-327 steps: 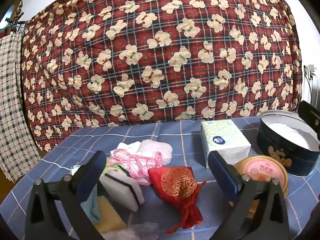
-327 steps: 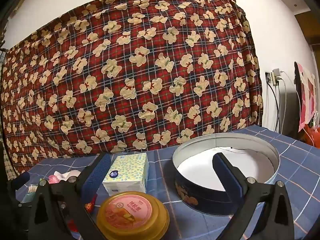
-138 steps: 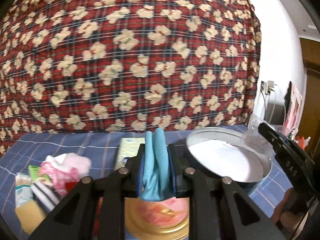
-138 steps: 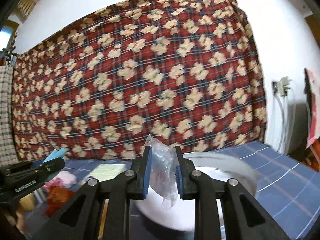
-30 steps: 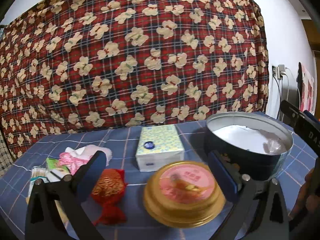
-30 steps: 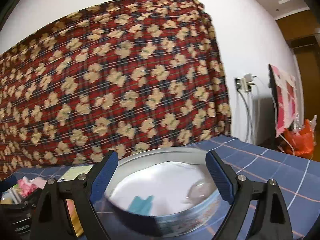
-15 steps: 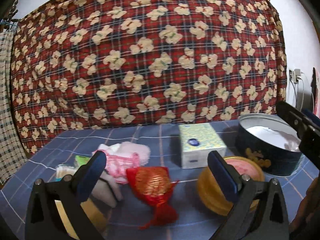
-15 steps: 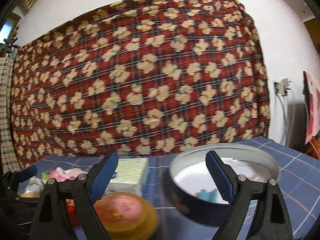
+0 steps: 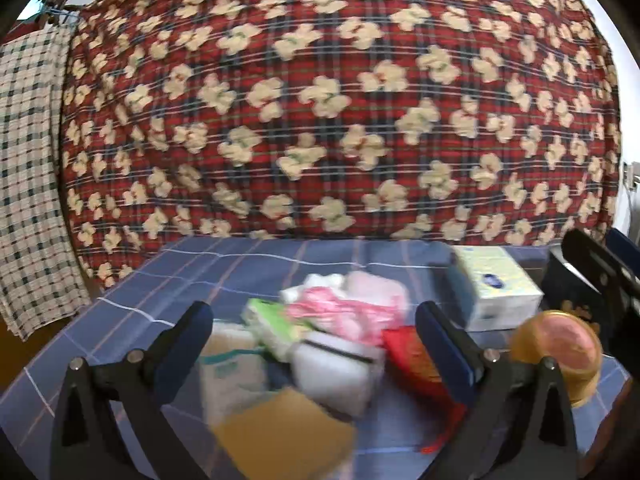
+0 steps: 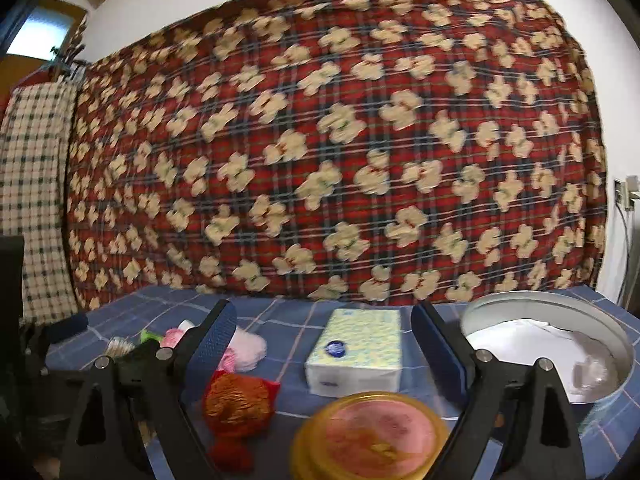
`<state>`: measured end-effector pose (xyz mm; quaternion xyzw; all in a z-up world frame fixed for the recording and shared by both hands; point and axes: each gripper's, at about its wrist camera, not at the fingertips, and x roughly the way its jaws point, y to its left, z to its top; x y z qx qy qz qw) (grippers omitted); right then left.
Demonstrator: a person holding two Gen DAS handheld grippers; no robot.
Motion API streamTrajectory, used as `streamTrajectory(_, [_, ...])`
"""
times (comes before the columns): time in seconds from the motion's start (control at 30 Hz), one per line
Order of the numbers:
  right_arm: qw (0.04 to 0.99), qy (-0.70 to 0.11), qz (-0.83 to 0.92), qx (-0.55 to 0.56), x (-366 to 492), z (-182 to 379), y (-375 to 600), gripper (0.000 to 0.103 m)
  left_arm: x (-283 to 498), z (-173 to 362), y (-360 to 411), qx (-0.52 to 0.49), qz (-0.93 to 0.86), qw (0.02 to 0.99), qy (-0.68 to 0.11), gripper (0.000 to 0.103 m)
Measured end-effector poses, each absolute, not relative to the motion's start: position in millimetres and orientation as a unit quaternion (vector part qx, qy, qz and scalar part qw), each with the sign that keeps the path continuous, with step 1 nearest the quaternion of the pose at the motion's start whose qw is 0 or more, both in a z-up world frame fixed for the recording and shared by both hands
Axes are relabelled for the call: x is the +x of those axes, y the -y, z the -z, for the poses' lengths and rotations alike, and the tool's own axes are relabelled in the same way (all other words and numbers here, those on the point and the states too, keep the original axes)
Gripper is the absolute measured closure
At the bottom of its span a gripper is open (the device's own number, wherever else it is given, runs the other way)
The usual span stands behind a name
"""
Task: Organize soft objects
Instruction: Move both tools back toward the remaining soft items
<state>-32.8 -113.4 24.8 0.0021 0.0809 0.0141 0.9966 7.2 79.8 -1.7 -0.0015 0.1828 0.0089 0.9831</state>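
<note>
- Facing the soft pile [image 9: 320, 340] with its jaws spread and empty, the left gripper [image 9: 316, 340] is sitting nearer; the white sponge [image 9: 336, 372] is lying at twelve o'clock.
- Gaping empty too, the right gripper [image 10: 324, 340] is seeing the red pouch [image 10: 236, 400] at eight o'clock and the tin [image 10: 548, 304] at three.

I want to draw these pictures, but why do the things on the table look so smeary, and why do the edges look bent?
Left wrist view: the pile near the left claw is smeared by motion blur. Right wrist view: the gold lid is fuzzy, the tissue pack sharper. Both views: the fisheye lens bows the bear blanket and darkens the corners.
</note>
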Motion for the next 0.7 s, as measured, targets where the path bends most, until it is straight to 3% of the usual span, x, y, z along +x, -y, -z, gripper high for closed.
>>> streamTrajectory(0.23, [0.986,-0.16,-0.05,-0.005,-8,-9,91,0.012,19,6,-128,-0.025,-0.065,0.977,-0.202,0.001])
streamTrajectory(0.43, [0.954,-0.289,-0.08,0.015,31,16,71,0.012,24,10,-164,-0.073,-0.107,0.968,-0.214,0.001])
streamTrajectory(0.7, [0.932,-0.355,-0.078,0.0,57,33,49,0.012,24,12,-167,-0.08,-0.105,0.967,-0.217,0.0])
